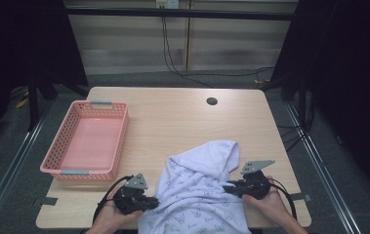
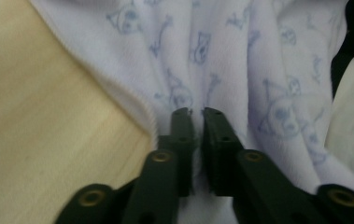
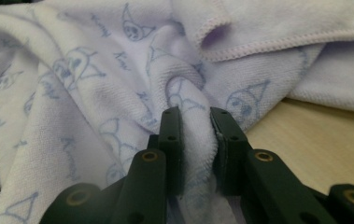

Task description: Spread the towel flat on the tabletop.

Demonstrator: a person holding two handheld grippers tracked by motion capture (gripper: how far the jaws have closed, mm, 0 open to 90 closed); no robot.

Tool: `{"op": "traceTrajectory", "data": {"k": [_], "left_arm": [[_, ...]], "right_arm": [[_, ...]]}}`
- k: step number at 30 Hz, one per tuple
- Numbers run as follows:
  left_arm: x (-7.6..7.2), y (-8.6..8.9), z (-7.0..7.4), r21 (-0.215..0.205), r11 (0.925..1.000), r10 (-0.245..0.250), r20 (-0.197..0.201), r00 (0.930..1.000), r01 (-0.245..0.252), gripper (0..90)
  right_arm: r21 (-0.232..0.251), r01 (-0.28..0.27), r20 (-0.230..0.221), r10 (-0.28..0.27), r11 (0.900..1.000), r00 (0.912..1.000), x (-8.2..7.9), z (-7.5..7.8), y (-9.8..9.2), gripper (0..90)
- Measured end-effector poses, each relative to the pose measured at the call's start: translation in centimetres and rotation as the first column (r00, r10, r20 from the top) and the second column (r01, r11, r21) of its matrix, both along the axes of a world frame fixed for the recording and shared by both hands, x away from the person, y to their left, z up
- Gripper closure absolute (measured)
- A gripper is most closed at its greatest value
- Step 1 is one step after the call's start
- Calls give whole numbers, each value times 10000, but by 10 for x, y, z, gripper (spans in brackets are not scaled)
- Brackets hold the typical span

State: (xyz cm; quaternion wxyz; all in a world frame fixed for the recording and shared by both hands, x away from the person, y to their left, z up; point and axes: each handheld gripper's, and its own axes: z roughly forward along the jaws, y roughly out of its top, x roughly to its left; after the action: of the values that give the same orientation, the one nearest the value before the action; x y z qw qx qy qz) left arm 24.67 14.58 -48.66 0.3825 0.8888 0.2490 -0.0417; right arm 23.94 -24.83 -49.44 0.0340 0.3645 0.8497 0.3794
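While pinching the white printed towel at the table's six o'clock edge: left gripper nearly shut on its nine o'clock hem, right gripper clamped on a three o'clock fold. Probably folding step; next, lift both sides evenly. Pink basket waiting at nine o'clock.

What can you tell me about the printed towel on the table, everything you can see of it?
The towel is soft white terry cloth with pale blue cartoon prints and a stitched hem. It lies crumpled on the wooden table at the near edge, hanging partly over it. The left gripper pinches its left side, and the right gripper clamps a thick fold on its right.
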Motion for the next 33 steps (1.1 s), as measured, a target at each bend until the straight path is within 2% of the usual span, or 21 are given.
{"op": "traceTrajectory", "data": {"k": [1,4,7,8,9,10,11,13,16,18,20,22,23,24,25,27,28,30,31,32,33], "left_arm": [[5,-3,2,-113,9998,192,149,9997,-190,695],[25,-19,6,-465,9977,521,512,9973,-498,660],[44,-36,0,-113,9971,758,1015,9919,-750,655],[49,-38,-4,-110,9973,733,803,9941,-727,658],[50,-40,-8,106,9976,671,858,9941,-682,692],[48,-41,-9,511,9965,602,1144,9916,-664,718],[46,-39,-10,483,9967,581,1246,9905,-646,762],[39,-34,-7,807,9950,499,1166,9919,-595,833],[23,-22,-7,719,9960,466,945,9944,-535,861],[14,-14,-5,777,9957,463,553,9974,-506,863],[6,-8,-4,811,9956,430,389,9983,-461,861],[3,-6,-1,660,9970,363,496,9981,-395,820],[3,-7,2,251,9990,365,557,9978,-379,792],[5,-11,8,-210,9994,270,637,9976,-258,761],[7,-15,11,-429,9989,214,682,9974,-185,730],[13,-33,19,-590,9982,1,929,9957,54,711],[21,-52,22,-676,9974,-183,1144,9933,262,697],[31,-74,20,-842,9958,-241,1254,9918,349,641],[35,-83,18,-732,9972,-35,1405,9901,139,626],[38,-90,15,-705,9975,113,1357,9907,-17,595],[43,-98,10,-828,9963,-131,998,9949,215,576]], "right_arm": [[-24,-1,-70,0,10000,10000,-2,1,0,760],[45,-12,-95,12,10000,10000,-4,0,0,759],[82,-75,-126,76,9999,9999,-4,0,0,757],[58,-65,-209,66,10000,9998,-5,1,0,757],[74,-157,-187,158,9998,9997,-6,0,-1,754],[85,-165,-205,167,9998,9997,-8,0,-1,754],[134,-187,-265,190,9997,9995,-10,0,-2,753],[106,-298,-280,301,9995,9992,-14,1,-4,750],[138,-369,-407,375,9992,9985,-21,2,-6,747],[173,-446,-358,451,9989,9983,-25,2,-6,736],[259,-638,-335,647,9976,9973,-26,3,-4,688],[618,-654,-111,662,9959,9977,-25,7,-6,632],[763,-581,-39,586,9954,9983,-24,9,-7,616],[881,-418,55,415,9952,9991,-23,12,-9,611],[1014,-228,153,214,9946,9997,-20,14,-12,614],[1193,35,232,-63,9929,9997,-15,16,-18,606],[1248,250,274,-286,9919,9992,-12,16,-22,615],[1094,830,417,-880,9905,9952,-3,16,-30,619],[1165,956,382,-1007,9886,9942,-1,15,-33,620],[1151,1065,436,-1122,9876,9927,1,14,-36,622],[1135,1227,432,-1283,9859,9908,1,13,-38,623]]}}
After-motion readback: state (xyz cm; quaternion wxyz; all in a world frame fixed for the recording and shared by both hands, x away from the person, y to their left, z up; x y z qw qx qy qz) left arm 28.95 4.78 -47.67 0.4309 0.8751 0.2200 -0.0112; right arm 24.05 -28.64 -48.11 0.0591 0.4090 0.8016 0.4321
